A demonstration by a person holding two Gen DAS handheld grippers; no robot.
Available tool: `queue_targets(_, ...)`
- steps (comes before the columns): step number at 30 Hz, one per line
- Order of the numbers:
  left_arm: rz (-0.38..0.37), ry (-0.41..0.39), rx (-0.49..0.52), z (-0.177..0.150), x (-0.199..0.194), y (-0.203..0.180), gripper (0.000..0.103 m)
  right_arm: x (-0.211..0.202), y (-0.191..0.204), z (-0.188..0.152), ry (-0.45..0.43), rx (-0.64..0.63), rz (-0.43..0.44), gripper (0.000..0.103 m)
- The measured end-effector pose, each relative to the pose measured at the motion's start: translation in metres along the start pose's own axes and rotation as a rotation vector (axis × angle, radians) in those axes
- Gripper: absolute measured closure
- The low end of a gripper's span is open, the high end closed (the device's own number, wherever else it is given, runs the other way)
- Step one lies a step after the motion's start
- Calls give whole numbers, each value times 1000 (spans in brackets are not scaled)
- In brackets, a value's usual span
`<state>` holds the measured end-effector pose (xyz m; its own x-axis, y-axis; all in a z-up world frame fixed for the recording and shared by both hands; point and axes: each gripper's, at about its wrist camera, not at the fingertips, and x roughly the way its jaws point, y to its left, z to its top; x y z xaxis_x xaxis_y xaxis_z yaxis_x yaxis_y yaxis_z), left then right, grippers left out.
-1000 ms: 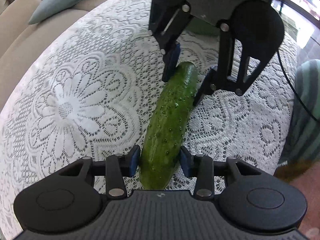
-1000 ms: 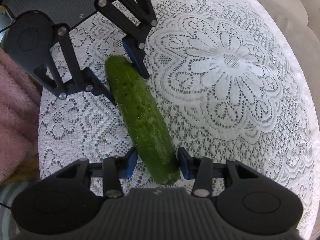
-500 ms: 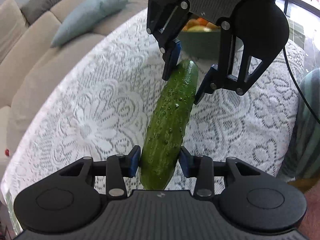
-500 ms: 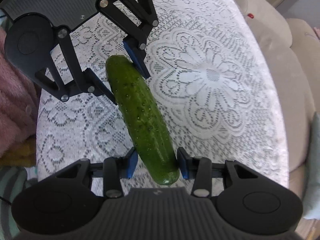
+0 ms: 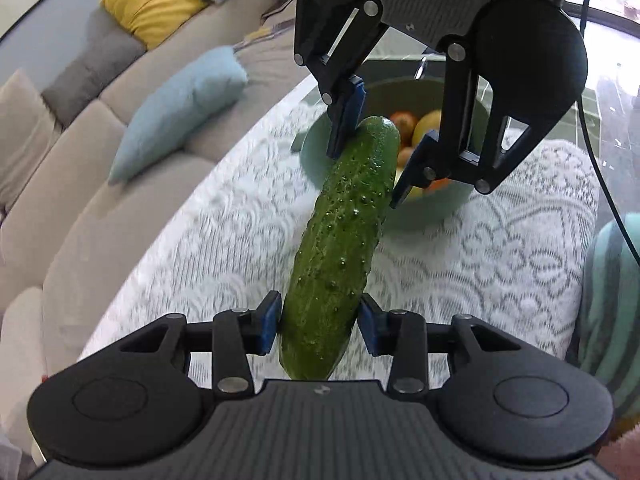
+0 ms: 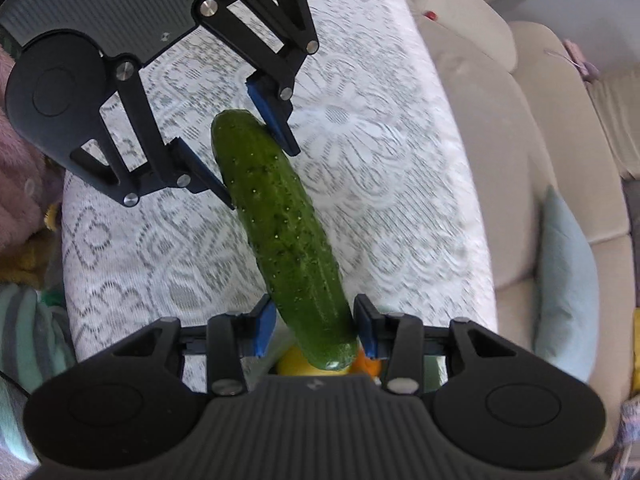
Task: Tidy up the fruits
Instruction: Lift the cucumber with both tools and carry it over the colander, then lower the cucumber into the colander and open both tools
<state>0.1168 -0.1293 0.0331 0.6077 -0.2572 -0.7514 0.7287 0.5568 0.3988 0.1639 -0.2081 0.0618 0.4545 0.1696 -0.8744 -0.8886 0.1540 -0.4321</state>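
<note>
Green cucumber (image 5: 340, 240) spans both my hand-held grippers, left (image 5: 318, 326) and right (image 6: 314, 328) clamped on its ends; bowl (image 5: 432, 212) lies just beyond the right one.

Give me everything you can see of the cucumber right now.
The cucumber is dark green and glossy, with small pale bumps, rounded ends and a slight curve; it looks whole. It hangs in the air above the lace tablecloth, clamped at both ends: the left gripper pinches one end between blue pads, the right gripper the other. Its far end, seen from the left wrist, lies in front of the pale green fruit bowl.
</note>
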Motion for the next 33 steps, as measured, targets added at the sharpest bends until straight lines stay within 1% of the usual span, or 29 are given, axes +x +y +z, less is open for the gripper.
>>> queue_targets(4,-11,-23,55,26,8,-8,57,-12,-8,-25,26,42,-35,63)
queue_targets(9,-33,-42,140,54,22,-21,57,-14,-17,-56,61,114,-46,63)
queue_targets(13,-63,-28,200,71,45,-32,57,-6,-21,-80,89,162,-41,63)
queue_targets(17,-91,-10,245,83,66,-42,57,6,-26,-103,93,211,-27,63)
queue_targets(21,-132,10,267,86,86,-39,57,22,-31,-115,94,235,-10,63)
queue_targets(23,-136,29,271,90,95,-37,57,29,-33,-117,93,235,-13,63)
queue_targets(25,-122,42,282,95,102,-34,57,34,-38,-118,88,244,-18,63)
queue_targets(27,-123,51,269,98,109,-29,57,38,-46,-119,81,258,-25,63)
queue_targets(29,-139,62,247,101,117,-24,57,43,-51,-120,82,270,-22,63)
queue_targets(33,-147,45,268,102,120,-23,56,51,-54,-124,94,281,-8,63)
